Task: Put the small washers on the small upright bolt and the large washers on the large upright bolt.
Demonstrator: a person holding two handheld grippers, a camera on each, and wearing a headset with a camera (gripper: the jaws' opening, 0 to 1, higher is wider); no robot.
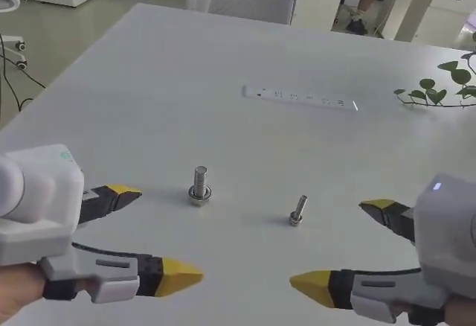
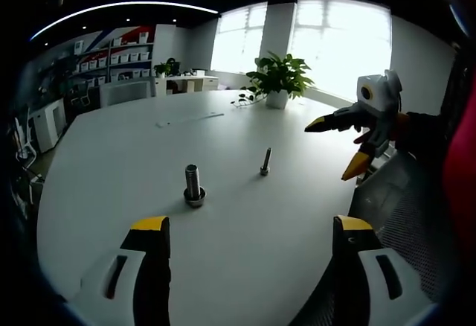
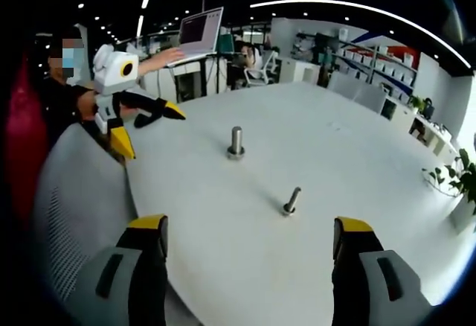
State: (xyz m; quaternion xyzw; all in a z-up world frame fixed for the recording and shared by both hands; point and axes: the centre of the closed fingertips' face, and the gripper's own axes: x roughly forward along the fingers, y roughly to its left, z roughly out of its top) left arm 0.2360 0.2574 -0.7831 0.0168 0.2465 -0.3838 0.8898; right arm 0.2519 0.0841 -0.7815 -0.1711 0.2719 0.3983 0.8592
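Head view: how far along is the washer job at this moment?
Done: both bolts stand on the table. The large bolt is wider at its foot, perhaps stacked washers, but it is too small to tell; the small bolt is equally unclear. In hand: nothing; the left gripper and right gripper hover with fingers open and empty. Remaining: probably little, if anything.

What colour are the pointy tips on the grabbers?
Yellow. The tips show best in the head view.
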